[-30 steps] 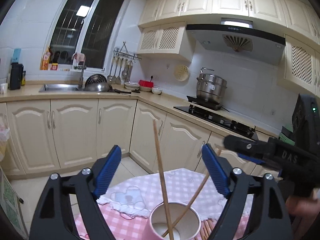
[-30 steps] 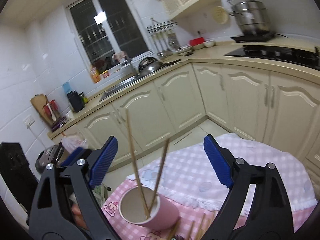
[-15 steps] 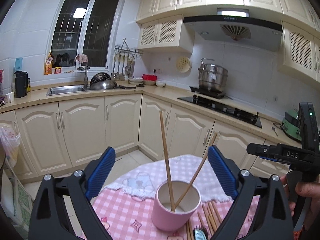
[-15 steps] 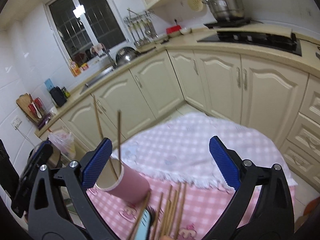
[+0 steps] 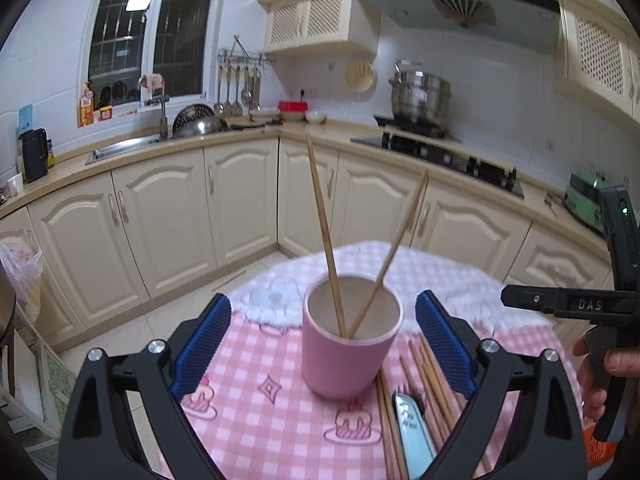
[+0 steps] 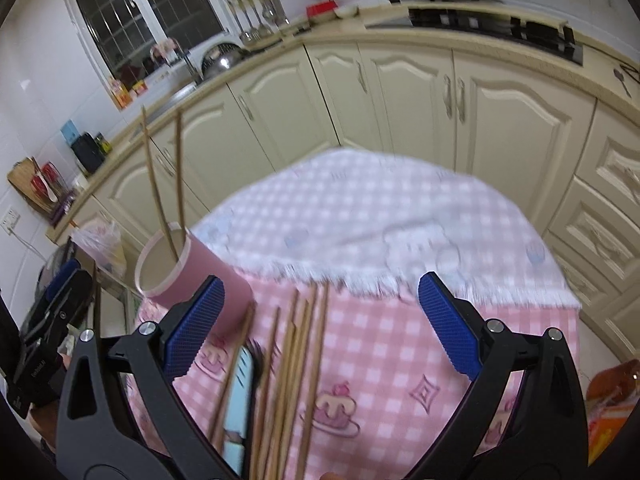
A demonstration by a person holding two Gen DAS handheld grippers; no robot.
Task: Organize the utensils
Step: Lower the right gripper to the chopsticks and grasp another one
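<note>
**Both grippers wide, nothing held**

Left gripper (image 5: pixel 323 346): jaws have just been opening and stand wide; the pink cup (image 5: pixel 347 350) sits between the pads, no contact. Two chopsticks (image 5: pixel 325 236) stand crossed in the cup. Right gripper (image 6: pixel 318 326): jaws wide, empty, above the loose chopsticks (image 6: pixel 298 364) lying on the pink checked cloth (image 6: pixel 396 344) right of the cup. A light blue flat object (image 6: pixel 239 396) lies among them.
</note>
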